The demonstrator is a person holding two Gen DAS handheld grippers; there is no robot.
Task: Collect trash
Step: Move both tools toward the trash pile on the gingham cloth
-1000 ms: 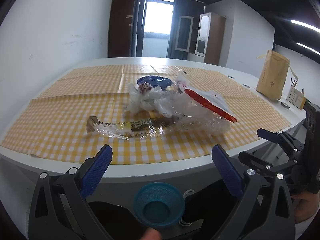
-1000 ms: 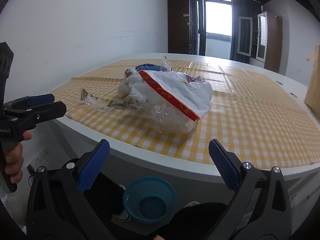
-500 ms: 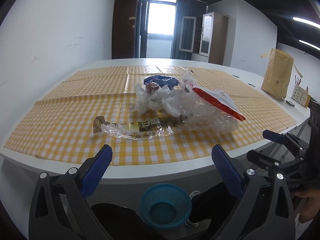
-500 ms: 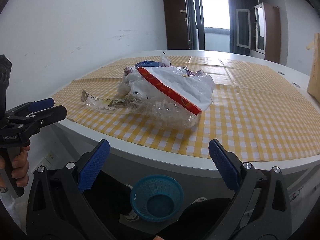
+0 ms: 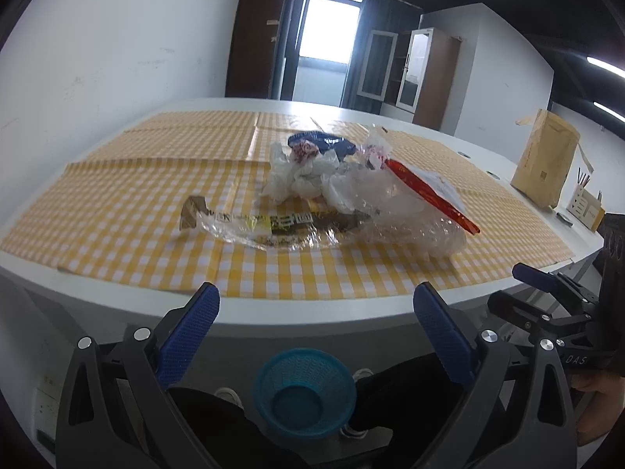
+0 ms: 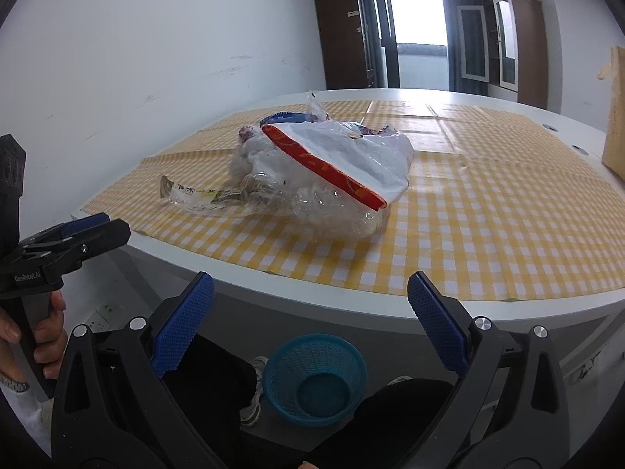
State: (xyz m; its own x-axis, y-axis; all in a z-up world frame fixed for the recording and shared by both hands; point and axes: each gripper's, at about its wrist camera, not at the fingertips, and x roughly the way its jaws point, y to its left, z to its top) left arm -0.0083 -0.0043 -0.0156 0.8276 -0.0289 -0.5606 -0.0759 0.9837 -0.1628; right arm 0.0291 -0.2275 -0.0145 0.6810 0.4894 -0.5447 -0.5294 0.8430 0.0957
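Note:
A heap of trash lies on the yellow checked tablecloth: a long clear wrapper with yellow print, crumpled clear plastic, a white bag with a red strip, and a blue piece at the back. A small blue basket stands on the floor below the table edge; it also shows in the right wrist view. My left gripper is open and empty, before the table edge. My right gripper is open and empty, also short of the table.
A brown paper bag and a small holder with pens stand at the table's right side. The white table edge lies between the grippers and the trash. The other gripper shows at each view's side. White wall on the left.
Both grippers have risen and moved a little toward the table, so the trash heap looks closer. Both stay open. The trash has not moved.

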